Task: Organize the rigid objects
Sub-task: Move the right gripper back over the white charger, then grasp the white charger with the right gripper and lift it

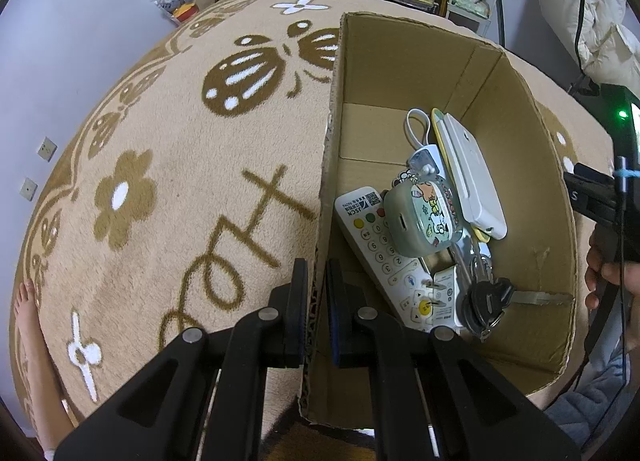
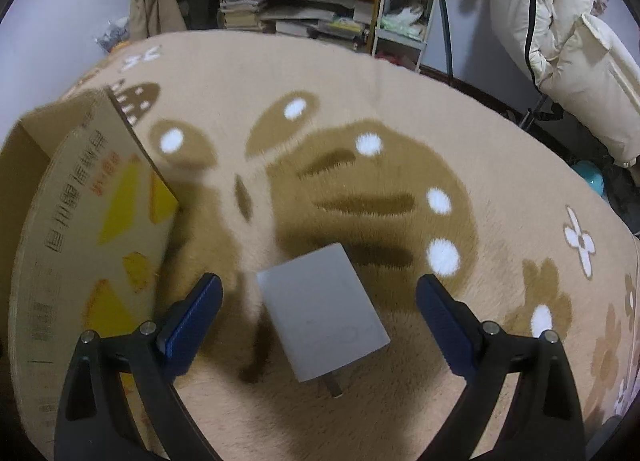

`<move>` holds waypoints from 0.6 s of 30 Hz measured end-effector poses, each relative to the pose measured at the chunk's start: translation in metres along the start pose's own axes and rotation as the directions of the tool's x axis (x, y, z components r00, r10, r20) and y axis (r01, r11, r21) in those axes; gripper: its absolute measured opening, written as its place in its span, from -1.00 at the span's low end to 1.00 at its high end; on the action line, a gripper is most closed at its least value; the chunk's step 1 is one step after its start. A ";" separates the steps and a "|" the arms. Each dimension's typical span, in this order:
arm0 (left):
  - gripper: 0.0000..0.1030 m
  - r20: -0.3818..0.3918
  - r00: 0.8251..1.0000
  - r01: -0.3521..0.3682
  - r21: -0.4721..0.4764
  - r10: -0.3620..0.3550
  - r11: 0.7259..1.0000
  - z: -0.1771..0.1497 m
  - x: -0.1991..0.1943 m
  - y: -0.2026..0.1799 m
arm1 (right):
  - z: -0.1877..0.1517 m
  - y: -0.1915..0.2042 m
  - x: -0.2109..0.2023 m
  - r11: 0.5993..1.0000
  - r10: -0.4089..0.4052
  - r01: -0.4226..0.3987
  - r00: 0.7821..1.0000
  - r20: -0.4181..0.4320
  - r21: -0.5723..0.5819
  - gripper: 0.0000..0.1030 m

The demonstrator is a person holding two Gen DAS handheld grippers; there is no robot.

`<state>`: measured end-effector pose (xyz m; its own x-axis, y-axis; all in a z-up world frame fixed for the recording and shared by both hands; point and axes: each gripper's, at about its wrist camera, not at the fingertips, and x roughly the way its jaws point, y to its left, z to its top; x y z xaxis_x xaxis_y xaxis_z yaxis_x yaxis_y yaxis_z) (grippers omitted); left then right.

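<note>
A: Blue-padded fingers of the right gripper are spread wide, and a white charger block is framed between them, untouched, lying flat on the rug. How is it expected to handle?

B: It is judged rigid, light and smooth-sided, so some slip is likely. Its two broad flat faces are best taken across the middle, well away from the metal prongs seen at six o'clock.

A: And the left gripper?

B: It is clamped on the near wall of the cardboard box, one pad inside, one outside, so the box is steadied. A remote, a cartoon-printed case, a white power bank and keys are already held inside.

A: Where is the box from the charger?

B: It is seen at nine o'clock, just beside
</note>
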<state>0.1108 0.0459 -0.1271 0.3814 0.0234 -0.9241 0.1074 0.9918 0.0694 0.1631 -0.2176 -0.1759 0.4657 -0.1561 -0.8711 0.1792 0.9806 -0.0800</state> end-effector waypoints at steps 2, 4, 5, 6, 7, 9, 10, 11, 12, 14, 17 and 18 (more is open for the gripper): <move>-0.85 0.000 1.000 0.001 -0.003 -0.001 1.000 0.000 0.000 0.000 | 0.000 0.000 0.007 1.000 -0.029 0.029 0.999 -0.030 -0.006 0.85; -0.85 -0.001 1.000 0.005 -0.005 -0.005 1.000 0.000 0.000 0.001 | -0.002 0.001 0.014 0.999 -0.044 0.043 0.997 -0.061 -0.008 0.57; -0.85 -0.001 1.000 0.007 -0.006 -0.007 1.000 0.000 0.000 0.002 | -0.003 0.000 0.017 0.999 -0.037 0.037 0.997 -0.070 -0.006 0.55; -0.85 -0.001 1.000 0.009 -0.006 -0.009 1.000 0.000 0.000 0.002 | -0.005 0.001 0.017 0.999 -0.040 0.040 0.997 -0.066 -0.007 0.55; -0.85 -0.001 1.000 0.008 -0.005 -0.008 1.000 0.000 0.000 0.002 | -0.005 0.002 0.016 0.999 -0.042 0.041 0.997 -0.062 -0.008 0.54; -0.85 -0.002 1.000 0.007 -0.005 -0.007 1.000 0.000 0.000 0.002 | -0.005 0.004 0.015 1.000 -0.027 0.027 0.997 -0.069 -0.010 0.37; -0.85 -0.001 1.000 0.009 -0.006 -0.009 1.000 0.000 0.000 0.002 | -0.005 0.005 0.013 0.999 -0.033 0.032 0.997 -0.073 -0.014 0.27; -0.85 -0.002 1.000 0.010 -0.008 -0.010 1.000 0.000 0.000 0.002 | -0.006 0.008 0.010 0.999 -0.040 0.038 0.996 -0.076 -0.027 0.22; -0.85 -0.002 1.000 0.012 -0.009 -0.012 1.000 0.000 0.000 0.003 | -0.007 0.011 0.009 0.999 -0.039 0.036 0.996 -0.075 -0.038 0.12; -0.85 -0.002 1.000 0.012 -0.009 -0.012 1.000 0.000 0.000 0.002 | -0.009 0.015 0.004 0.999 -0.026 0.023 0.998 -0.061 -0.047 0.08; -0.85 -0.002 1.000 0.012 -0.008 -0.012 1.000 0.000 0.000 0.002 | -0.011 0.016 -0.004 1.000 0.008 -0.008 0.998 -0.055 -0.010 0.08; -0.85 -0.002 1.000 0.013 -0.009 -0.013 1.000 0.000 0.000 0.003 | -0.010 0.017 -0.010 1.000 0.029 -0.029 0.999 -0.039 0.006 0.08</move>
<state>0.1115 0.0485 -0.1268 0.3781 0.0111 -0.9257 0.1038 0.9931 0.0543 0.1530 -0.1981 -0.1733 0.4364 -0.1228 -0.8914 0.1709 0.9839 -0.0519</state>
